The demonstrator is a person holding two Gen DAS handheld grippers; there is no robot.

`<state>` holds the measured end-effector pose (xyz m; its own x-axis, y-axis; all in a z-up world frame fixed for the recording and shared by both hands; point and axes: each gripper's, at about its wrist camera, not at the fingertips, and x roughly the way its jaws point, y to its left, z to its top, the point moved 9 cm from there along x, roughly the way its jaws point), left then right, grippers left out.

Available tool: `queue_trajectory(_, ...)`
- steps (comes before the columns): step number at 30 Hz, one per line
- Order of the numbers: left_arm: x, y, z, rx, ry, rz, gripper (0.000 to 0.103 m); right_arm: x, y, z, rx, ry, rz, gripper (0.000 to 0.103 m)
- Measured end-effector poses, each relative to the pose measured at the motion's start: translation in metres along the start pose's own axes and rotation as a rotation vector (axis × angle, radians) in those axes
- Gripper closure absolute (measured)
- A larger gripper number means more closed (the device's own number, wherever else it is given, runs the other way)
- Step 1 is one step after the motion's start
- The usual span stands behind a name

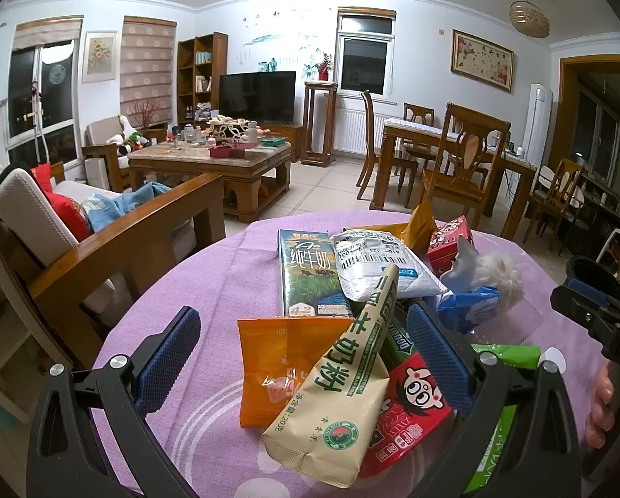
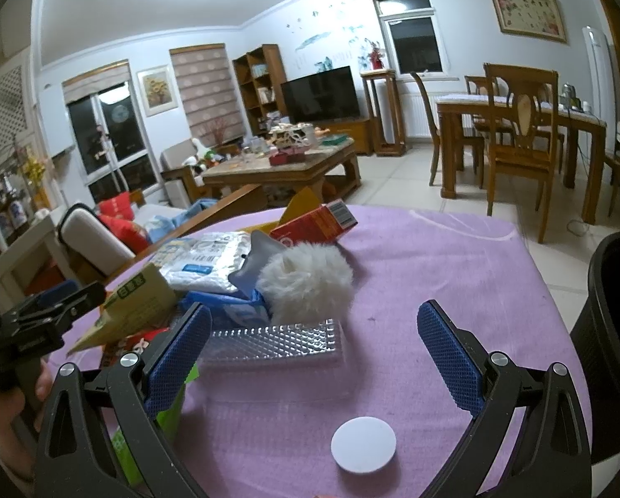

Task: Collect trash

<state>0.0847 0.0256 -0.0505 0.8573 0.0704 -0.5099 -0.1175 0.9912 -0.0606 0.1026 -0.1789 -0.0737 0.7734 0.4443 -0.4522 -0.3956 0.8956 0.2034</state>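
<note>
Hovering over the purple tablecloth, my left gripper stood released, jaws wide, holding nothing. Left wrist view, items logged: one orange sachet and one beige milk-powder packet lying between the jaws, the packet overlapping the sachet; one red cartoon-print box under the packet's right edge, touching the right finger; one green-and-blue milk carton farther off; one silver courier bag lapping the carton's right side; one small red box at the far right of the heap; one white fluffy ball just beside it; one blue wrapper near the ball; one green packet at right.

Right wrist view, items logged: my right gripper, likewise released and empty, jaws spread. One clear embossed plastic tray lay between the fingers, close to the left one. One white disc sat nearer, on bare cloth. The fluffy ball rested just beyond the tray. One dark bin stood at the right edge, beside the table.
</note>
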Motion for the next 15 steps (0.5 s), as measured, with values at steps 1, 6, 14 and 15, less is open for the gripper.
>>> queue_trajectory(1, 0.0005, 0.0002, -0.0002, 0.0, 0.0, 0.0, 0.005, 0.0008, 0.0008, -0.0002, -0.001, 0.0, 0.0, 0.005)
queue_trajectory(6, 0.0006, 0.0004, -0.0003, 0.001, 0.001, 0.0, 0.005, -0.0002, -0.0008, 0.0001, 0.002, 0.002, 0.001, 0.005)
queue_trajectory(14, 0.0001, 0.0003, -0.0001, 0.0, 0.001, 0.0, 0.005, 0.0008, -0.0001, -0.0005, 0.002, 0.004, 0.001, 0.005)
queue_trajectory(15, 0.0001, 0.0003, -0.0001, 0.001, 0.001, 0.0, 0.005, -0.0001, -0.0007, -0.0003, 0.002, 0.003, 0.001, 0.005)
